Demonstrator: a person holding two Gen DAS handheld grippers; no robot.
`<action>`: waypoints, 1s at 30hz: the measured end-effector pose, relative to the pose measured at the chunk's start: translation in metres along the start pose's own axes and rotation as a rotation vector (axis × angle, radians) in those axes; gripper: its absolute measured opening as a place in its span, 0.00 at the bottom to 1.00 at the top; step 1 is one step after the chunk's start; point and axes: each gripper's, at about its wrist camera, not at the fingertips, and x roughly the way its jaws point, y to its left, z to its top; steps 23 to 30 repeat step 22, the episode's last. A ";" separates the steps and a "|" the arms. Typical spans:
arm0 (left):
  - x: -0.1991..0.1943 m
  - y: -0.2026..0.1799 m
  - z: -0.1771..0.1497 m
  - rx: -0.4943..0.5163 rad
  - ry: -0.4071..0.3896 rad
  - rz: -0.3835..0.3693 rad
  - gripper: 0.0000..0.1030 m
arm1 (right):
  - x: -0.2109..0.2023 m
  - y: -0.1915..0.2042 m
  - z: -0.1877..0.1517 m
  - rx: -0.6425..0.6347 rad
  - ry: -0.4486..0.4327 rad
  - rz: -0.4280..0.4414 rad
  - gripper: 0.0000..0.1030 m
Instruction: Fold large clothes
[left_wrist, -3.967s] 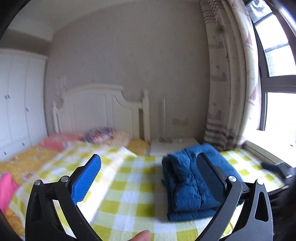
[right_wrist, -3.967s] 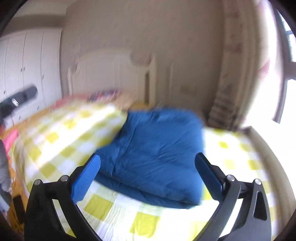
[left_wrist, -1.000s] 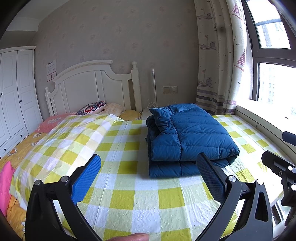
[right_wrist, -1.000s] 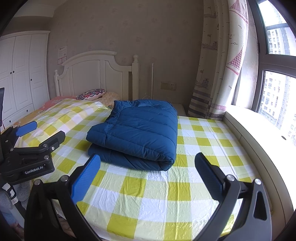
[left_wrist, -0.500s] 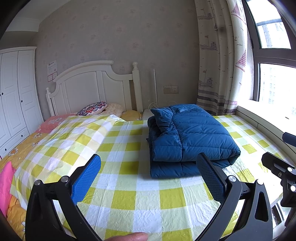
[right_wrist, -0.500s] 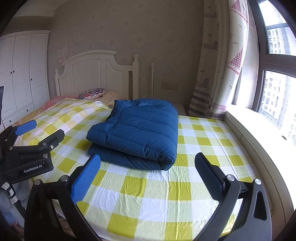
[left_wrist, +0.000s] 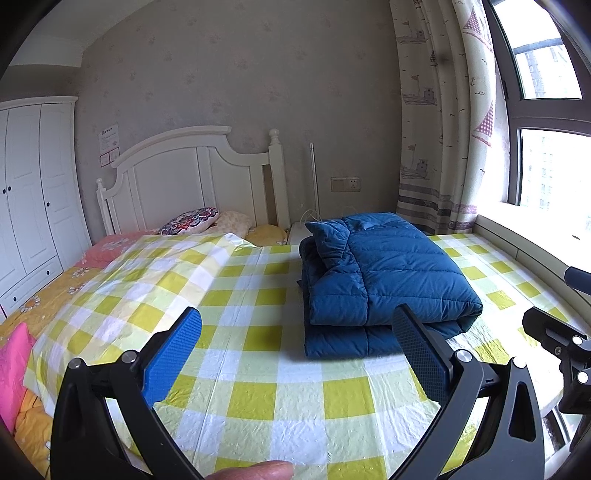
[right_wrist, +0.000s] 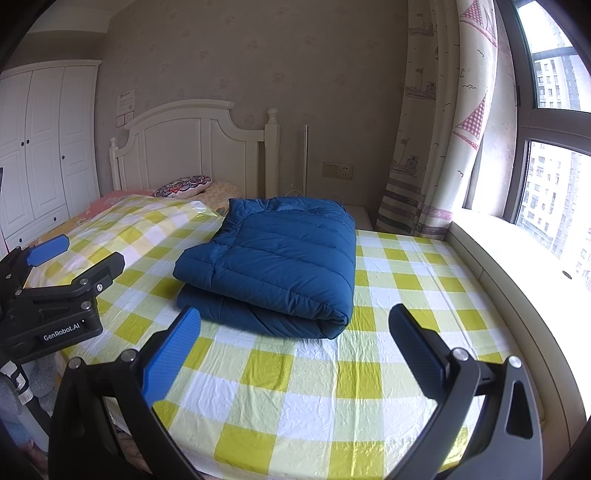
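A blue quilted down jacket (left_wrist: 384, 280) lies folded into a thick rectangle on the yellow-and-white checked sheet (left_wrist: 258, 369) of the bed. It also shows in the right wrist view (right_wrist: 273, 262). My left gripper (left_wrist: 295, 350) is open and empty, held back from the bed's near edge, well short of the jacket. My right gripper (right_wrist: 291, 350) is open and empty, also back from the jacket. The left gripper's body shows at the left of the right wrist view (right_wrist: 48, 295).
A white headboard (left_wrist: 192, 177) and pillows (left_wrist: 192, 219) are at the far end. A white wardrobe (left_wrist: 33, 192) stands left. A curtain (left_wrist: 443, 110), window and sill (right_wrist: 517, 258) run along the right. A pink item (left_wrist: 13, 369) lies at the bed's left edge.
Over four seconds both grippers drew back from the folded jacket to the near edge of the bed. In the last second almost nothing moved.
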 end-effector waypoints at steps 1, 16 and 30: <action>0.000 0.000 0.000 0.001 -0.001 0.002 0.96 | 0.000 0.000 -0.001 0.001 0.001 0.000 0.98; 0.027 -0.010 -0.014 0.041 0.114 -0.112 0.96 | 0.021 -0.013 -0.015 0.008 0.062 0.031 0.98; 0.085 0.015 -0.029 0.069 0.333 -0.132 0.96 | 0.056 -0.026 -0.026 -0.005 0.174 0.065 0.98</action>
